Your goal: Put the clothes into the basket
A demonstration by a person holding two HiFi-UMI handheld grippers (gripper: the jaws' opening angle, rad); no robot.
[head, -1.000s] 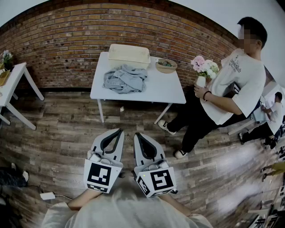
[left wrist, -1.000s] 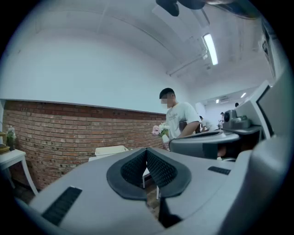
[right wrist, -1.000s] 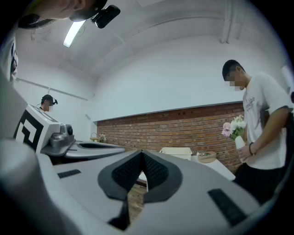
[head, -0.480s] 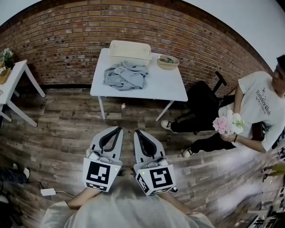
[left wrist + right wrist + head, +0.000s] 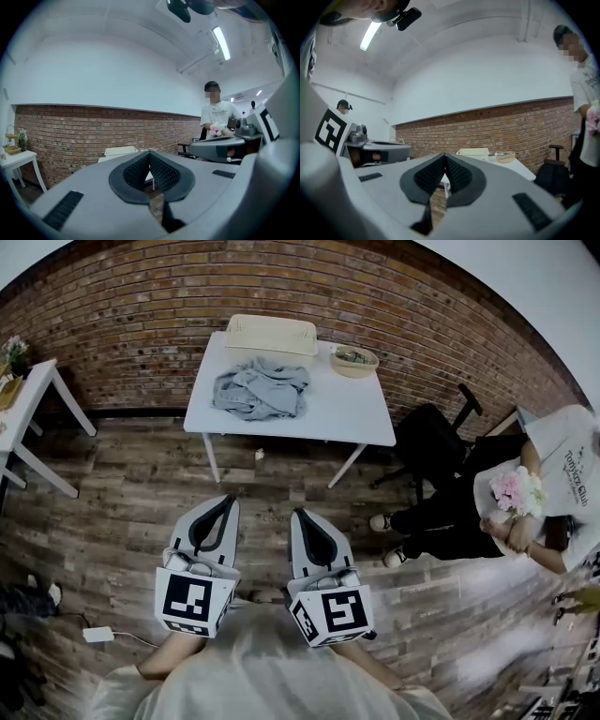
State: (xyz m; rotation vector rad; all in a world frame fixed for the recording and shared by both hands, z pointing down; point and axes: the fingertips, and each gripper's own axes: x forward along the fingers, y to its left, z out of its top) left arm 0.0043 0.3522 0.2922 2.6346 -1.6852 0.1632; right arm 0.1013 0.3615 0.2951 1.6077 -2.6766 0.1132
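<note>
A crumpled grey garment [image 5: 260, 390] lies on the white table [image 5: 337, 418] by the brick wall, just in front of a cream basket [image 5: 271, 336] at the table's back edge. The basket also shows in the left gripper view [image 5: 120, 151] and the right gripper view [image 5: 475, 152]. My left gripper [image 5: 226, 502] and right gripper [image 5: 299, 517] hover side by side over the wooden floor, well short of the table. Both are shut with nothing between their jaws.
A small wicker bowl [image 5: 354, 360] stands at the table's back right. A person in a white shirt [image 5: 553, 493] with pink flowers [image 5: 514, 489] sits at the right beside a black chair [image 5: 433, 435]. Another white table [image 5: 23, 404] stands at the left.
The person at the right has moved away from the table and sat down with the flowers. My two grippers have drifted slightly apart, the left one moving left.
</note>
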